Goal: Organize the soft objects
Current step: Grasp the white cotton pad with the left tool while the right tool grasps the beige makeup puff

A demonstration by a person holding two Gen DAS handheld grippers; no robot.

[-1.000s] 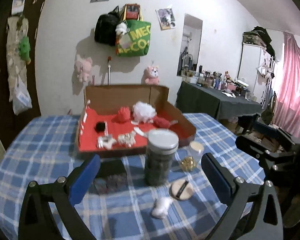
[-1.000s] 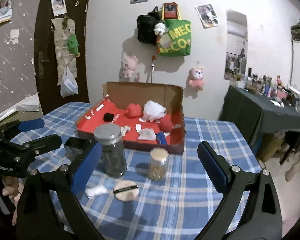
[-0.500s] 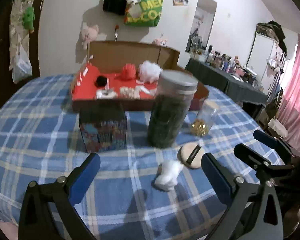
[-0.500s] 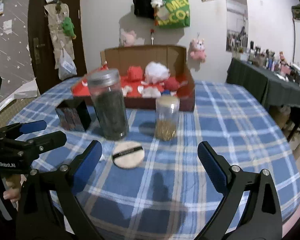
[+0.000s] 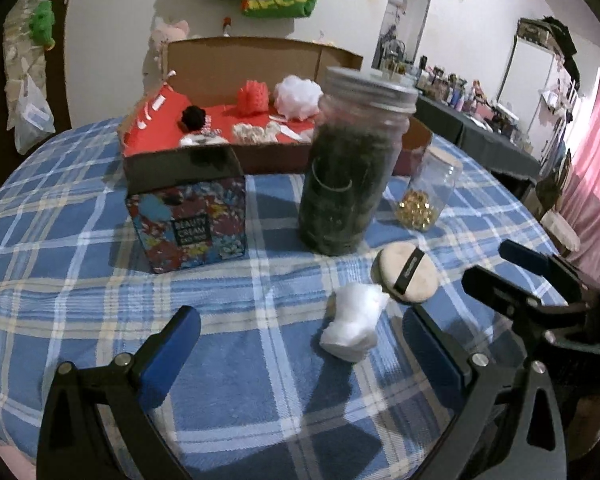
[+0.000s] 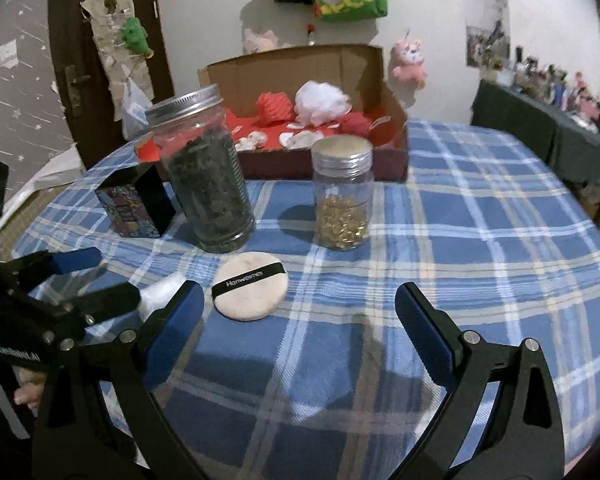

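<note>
Both left tongs (image 5: 300, 354) and right tongs (image 6: 300, 320) gape, holding nothing. A white cotton wad (image 5: 354, 330) lies between the left fingers; at its 1 o'clock, touching, a "Hanwerner" puff (image 6: 250, 286). At 10 o'clock stands a "BEAUTY CREAM" box (image 5: 190, 228).

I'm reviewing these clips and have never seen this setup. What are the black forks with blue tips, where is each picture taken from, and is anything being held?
Each fork is a hand-held pair of tongs with a camera looking along it; no robot arm. One picture comes from the left tongs, the other from the right tongs. Both are open and hold nothing. On the checked tablecloth lie a white cotton wad and a round powder puff, beside a tall dark jar, a small jar of gold beads and a printed box. Behind is a red-lined cardboard box of soft items.
</note>
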